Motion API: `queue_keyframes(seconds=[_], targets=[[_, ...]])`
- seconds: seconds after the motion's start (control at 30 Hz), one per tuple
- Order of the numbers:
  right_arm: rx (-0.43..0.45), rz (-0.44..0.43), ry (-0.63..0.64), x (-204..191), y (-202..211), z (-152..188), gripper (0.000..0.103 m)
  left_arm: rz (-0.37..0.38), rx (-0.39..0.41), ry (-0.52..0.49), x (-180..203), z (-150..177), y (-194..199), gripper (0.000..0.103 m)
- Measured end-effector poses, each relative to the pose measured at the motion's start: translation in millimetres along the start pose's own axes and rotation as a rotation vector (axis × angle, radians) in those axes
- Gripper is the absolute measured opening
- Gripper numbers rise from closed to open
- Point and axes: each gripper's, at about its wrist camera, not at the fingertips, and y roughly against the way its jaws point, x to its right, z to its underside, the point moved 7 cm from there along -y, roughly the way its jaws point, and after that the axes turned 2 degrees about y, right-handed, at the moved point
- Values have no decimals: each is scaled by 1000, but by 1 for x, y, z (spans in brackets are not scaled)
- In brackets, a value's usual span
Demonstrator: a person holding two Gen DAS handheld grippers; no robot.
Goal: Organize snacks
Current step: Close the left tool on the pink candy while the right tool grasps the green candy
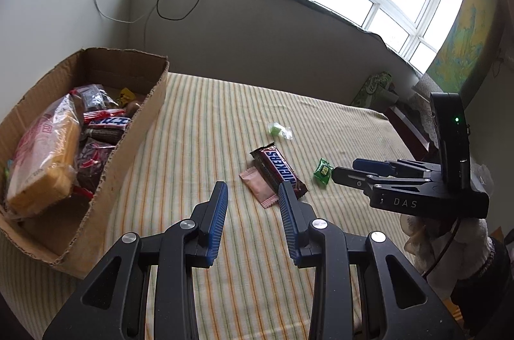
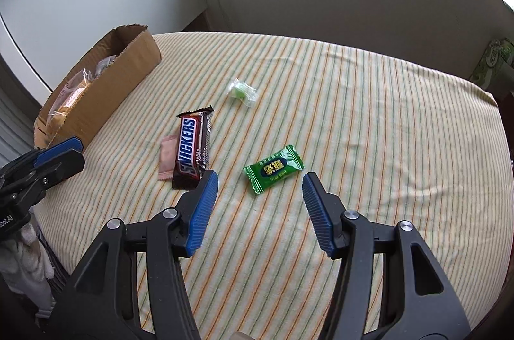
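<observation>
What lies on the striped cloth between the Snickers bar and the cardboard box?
Only the pink packet, tucked against the Snickers bar; beyond it bare striped cloth runs to the cardboard box, clearest in the right wrist view.

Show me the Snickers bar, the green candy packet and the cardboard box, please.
Snickers bar (image 2: 189, 147): right wrist view, on the white lettering mid-wrapper.
green candy packet (image 2: 273, 169): right wrist view, on the printed label at its centre.
cardboard box (image 1: 141, 134): left wrist view, on the outer face of its near side wall.
</observation>
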Motion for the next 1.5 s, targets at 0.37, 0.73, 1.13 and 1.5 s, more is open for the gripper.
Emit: queue_keyframes(seconds=[0.37,0.73,1.13,1.5], targets=[[-54,-34,-122,12,-27,8,44,32,-111,-3,5,12,-41,31],[-37,13,-106,11,-39,-7,41,3,-157,-8,3,10,-70,31],[-16,86,0,2,-45,-12,41,-75,-152,-113,18,8,-88,31],[-18,127,71,10,-42,-8,31,-111,-163,-209,19,12,-87,22]])
